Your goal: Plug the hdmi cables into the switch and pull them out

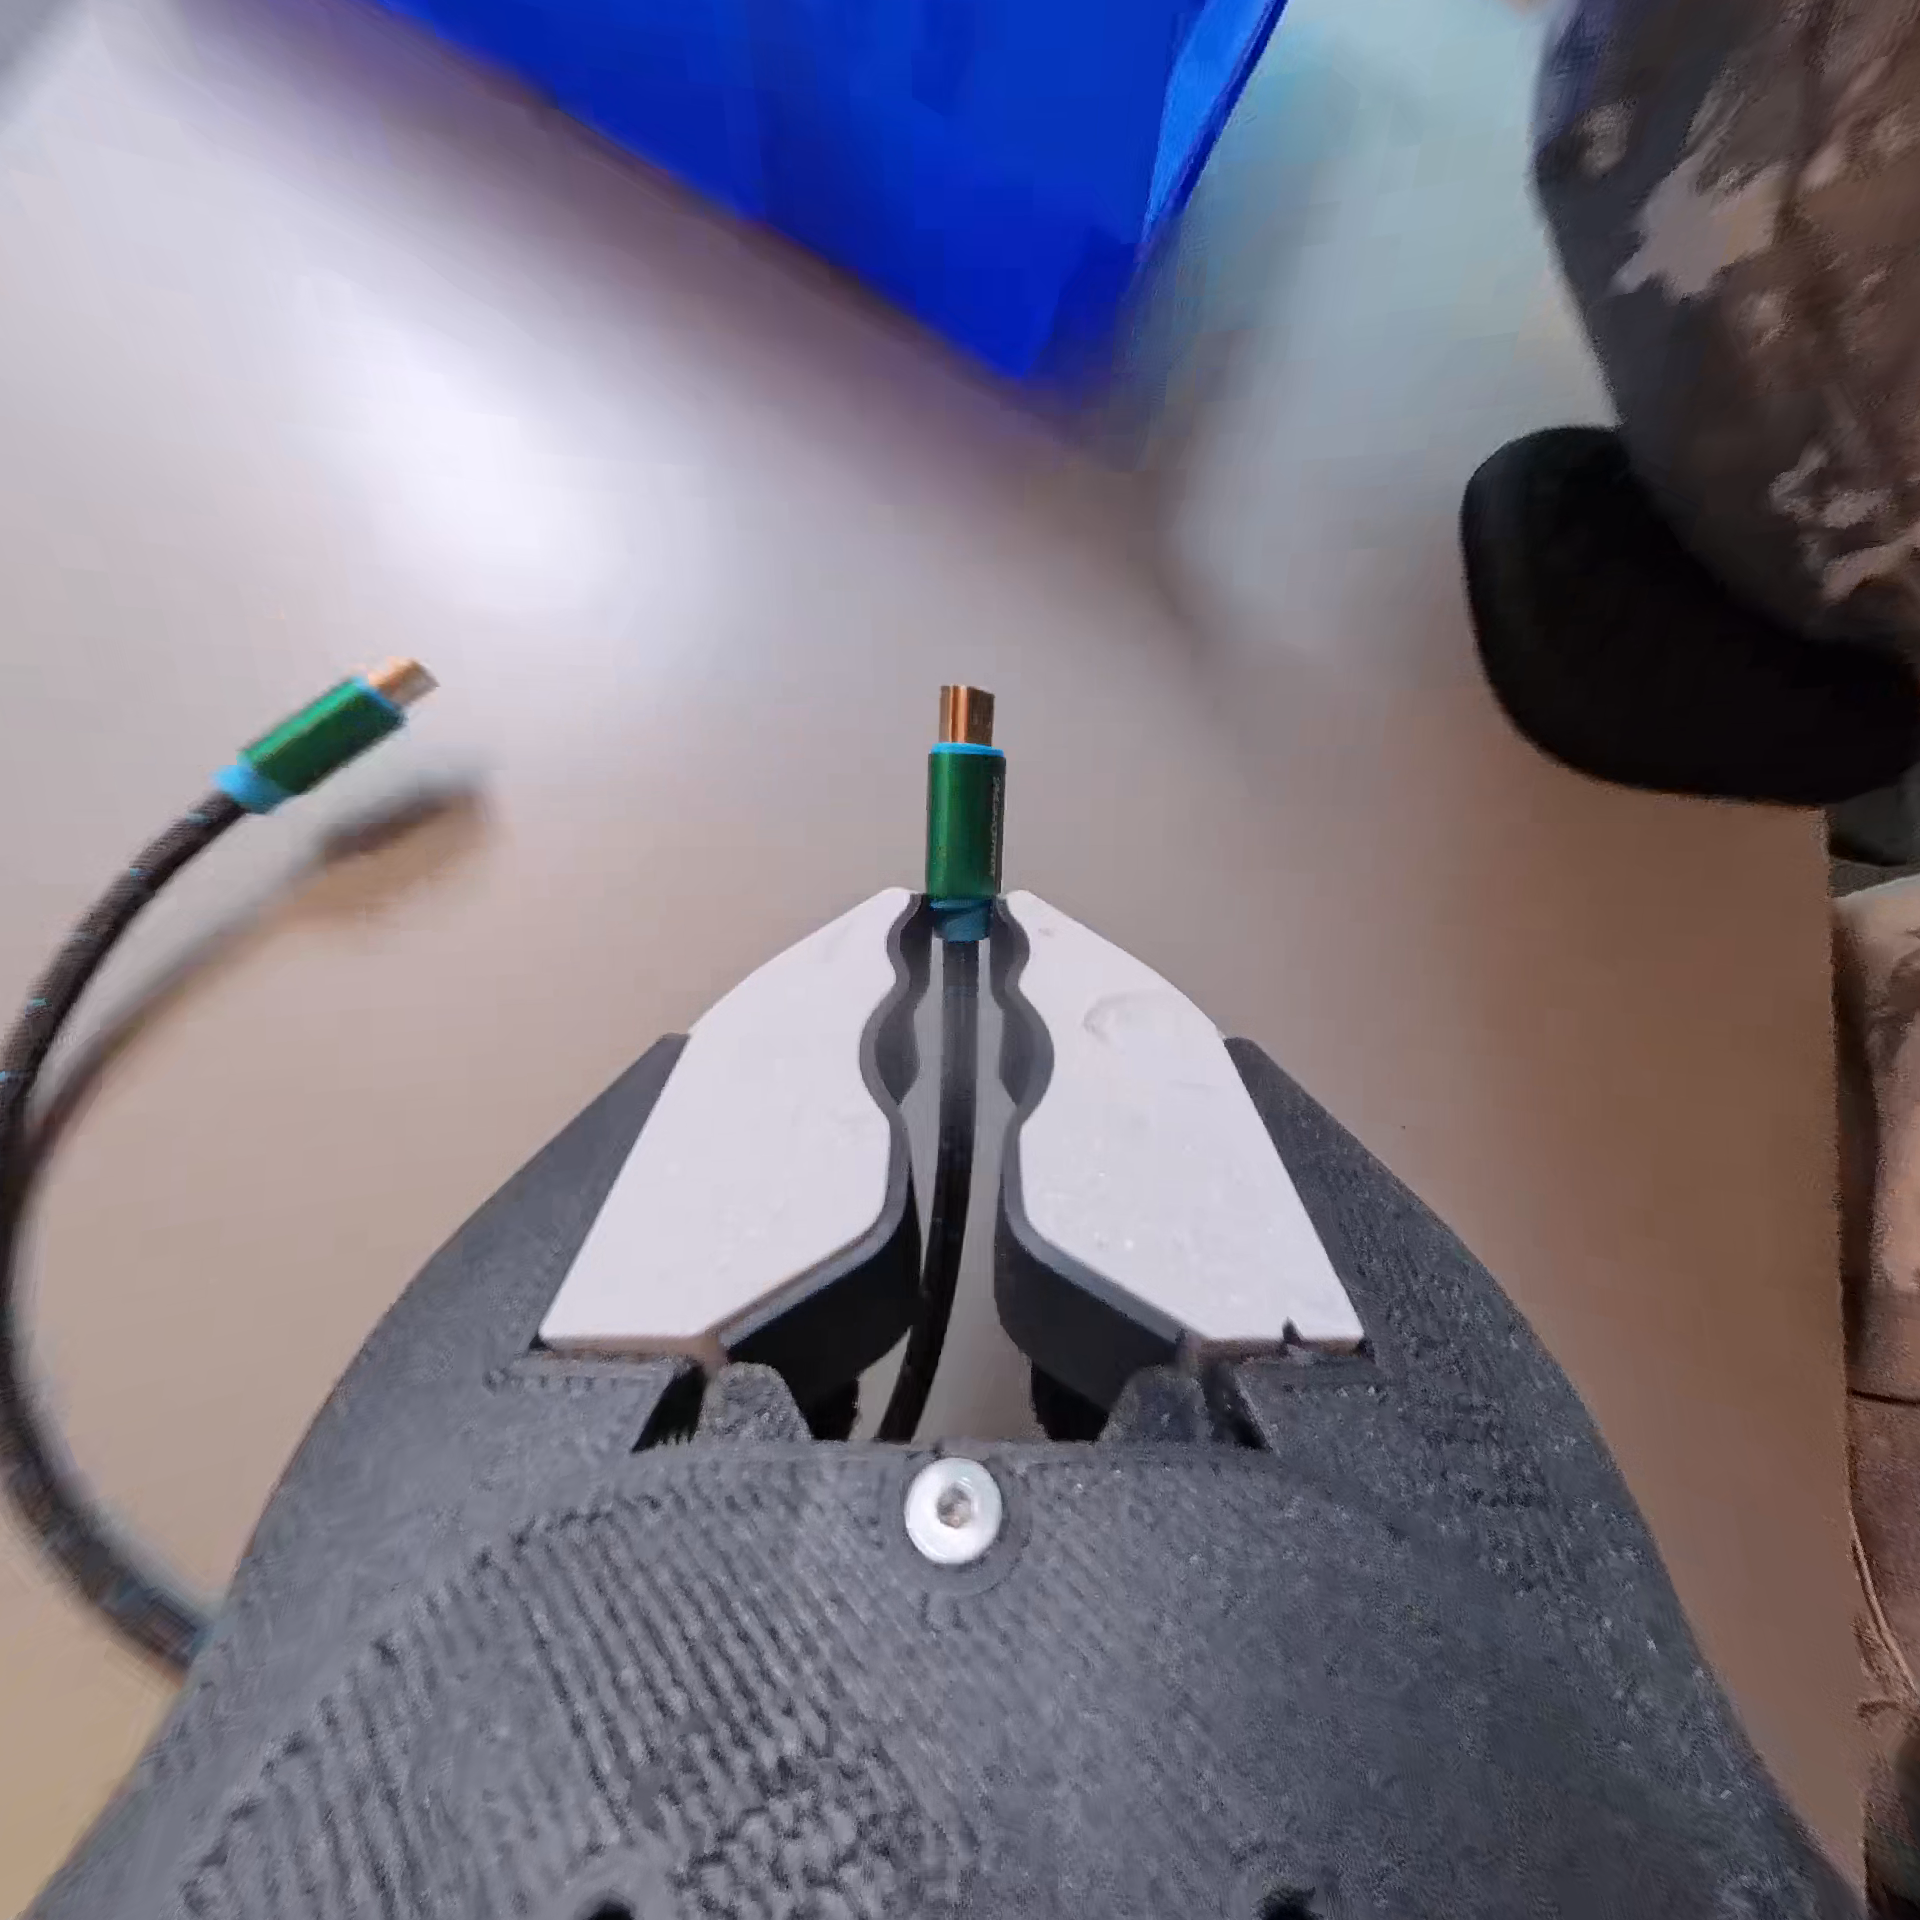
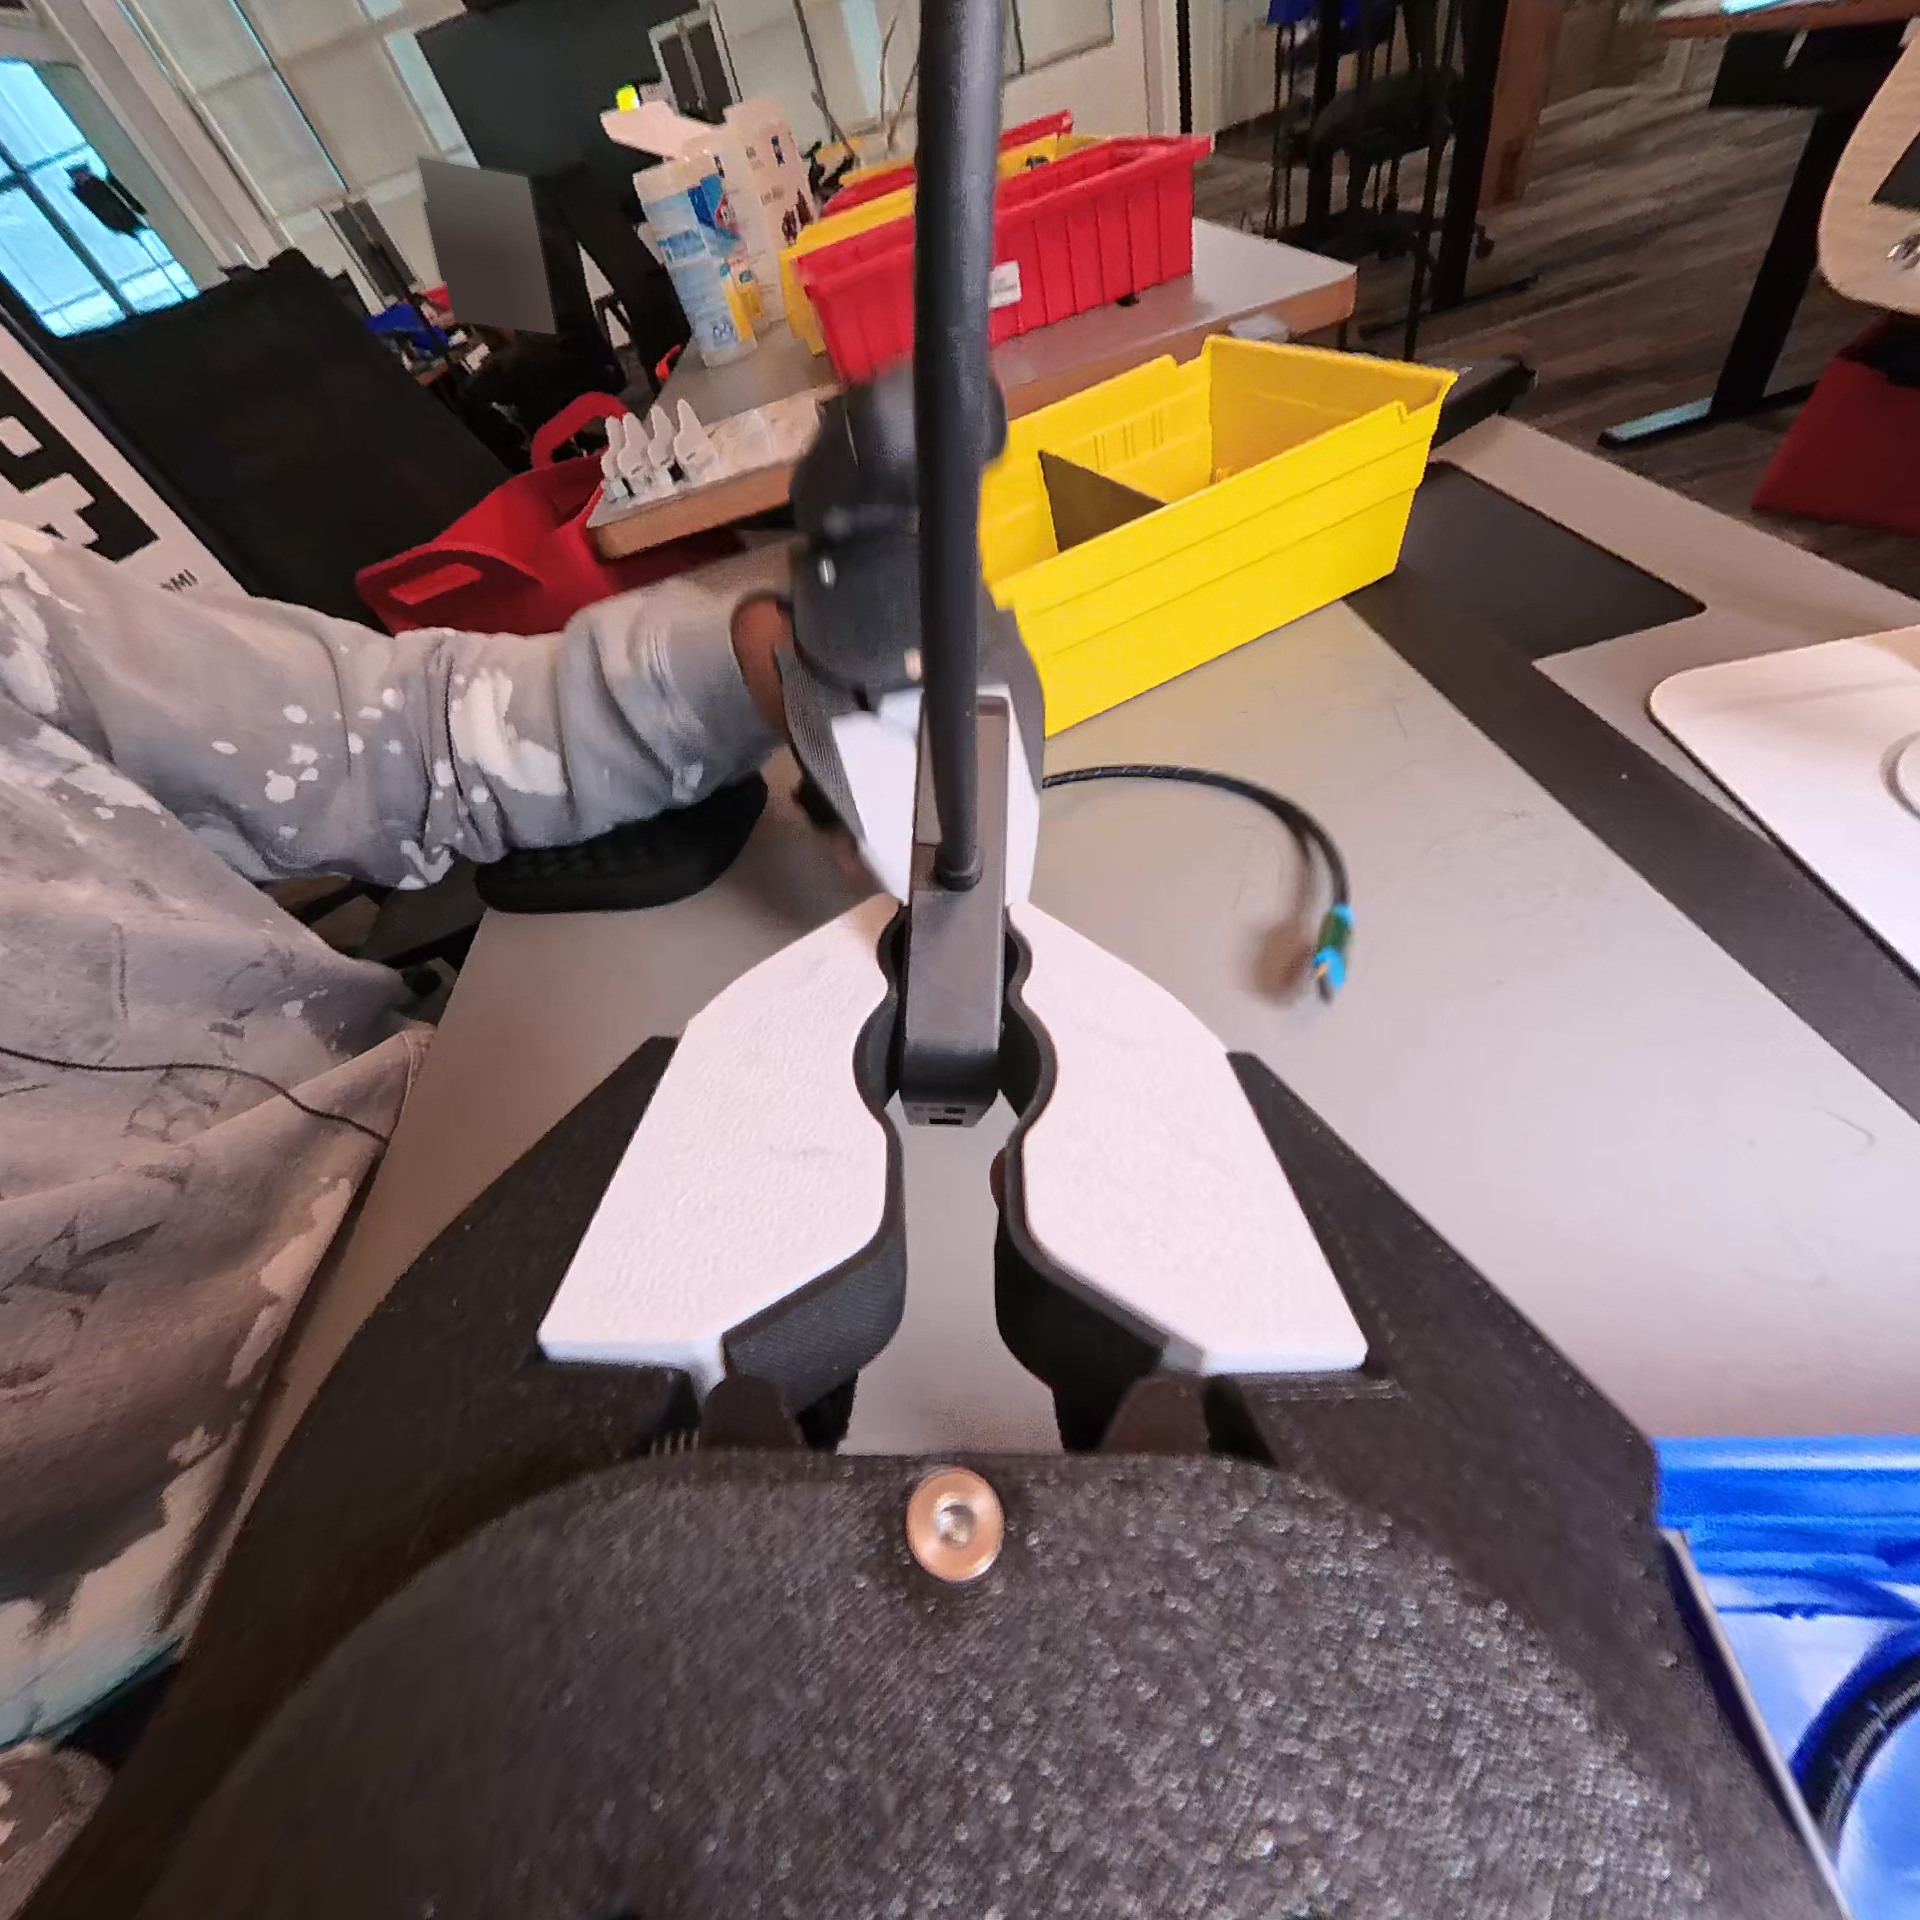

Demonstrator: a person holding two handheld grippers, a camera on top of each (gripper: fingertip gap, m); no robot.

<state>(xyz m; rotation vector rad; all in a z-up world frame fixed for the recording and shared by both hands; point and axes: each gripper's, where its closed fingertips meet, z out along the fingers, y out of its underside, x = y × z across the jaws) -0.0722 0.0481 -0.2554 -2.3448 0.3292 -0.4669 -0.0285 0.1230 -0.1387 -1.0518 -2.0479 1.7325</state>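
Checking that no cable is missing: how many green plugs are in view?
2. One plug is clamped in the left gripper; the other lies loose on the table to its left.

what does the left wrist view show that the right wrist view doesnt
Only the left wrist view: the left gripper with its fingers shut on a green metal HDMI plug with a copper tip, close up.

Only the right wrist view: the right gripper shut on the black box-shaped switch, its black cable leading up, a yellow plastic bin, red bins.

Both: the second green plug lying free, the pale tabletop, a blue bin.
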